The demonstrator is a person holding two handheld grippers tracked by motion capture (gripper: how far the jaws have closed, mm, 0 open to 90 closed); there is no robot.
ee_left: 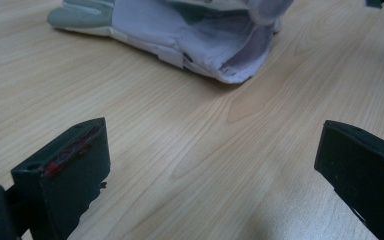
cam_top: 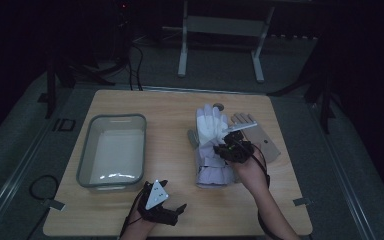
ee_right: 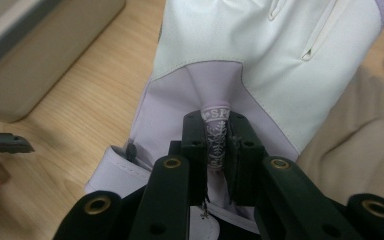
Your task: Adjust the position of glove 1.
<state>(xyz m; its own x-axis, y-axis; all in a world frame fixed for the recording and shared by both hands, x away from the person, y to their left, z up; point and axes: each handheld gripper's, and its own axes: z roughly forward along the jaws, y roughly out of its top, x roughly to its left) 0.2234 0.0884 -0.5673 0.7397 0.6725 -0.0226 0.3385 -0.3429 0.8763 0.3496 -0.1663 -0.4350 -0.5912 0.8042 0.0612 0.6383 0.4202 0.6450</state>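
Right of the grey bin (cam_top: 112,150), in the high view, a pale work glove (cam_top: 211,145) lies flat on the wooden counter (cam_top: 175,107), fingers pointing away from the person and cuff toward them. The right gripper (cam_top: 231,148) sits over the glove's near half, and a second, tan glove (cam_top: 258,136) lies just beyond it, farther from the bin. The left gripper (cam_top: 172,210) rests low at the counter's near edge, close to the bin's front corner.

From the left gripper view, the jaws stand spread wide over bare wood with nothing between them; the glove's open cuff (ee_left: 240,55) lies well ahead.

From the right gripper view, the jaws are pressed together on a raised fold of the glove's lilac back (ee_right: 215,140), a printed strip of fabric pinched between them. The bin's wall (ee_right: 45,65) shows at upper left.

I judge the step in hand to be the pick-up: the pinch is made and the glove is not yet clear of the counter. The next move calls for a lift high enough for the limp fingers to clear the bin's rim, then a carry across to the bin, with the pinch kept firm since only a thin fold is held.
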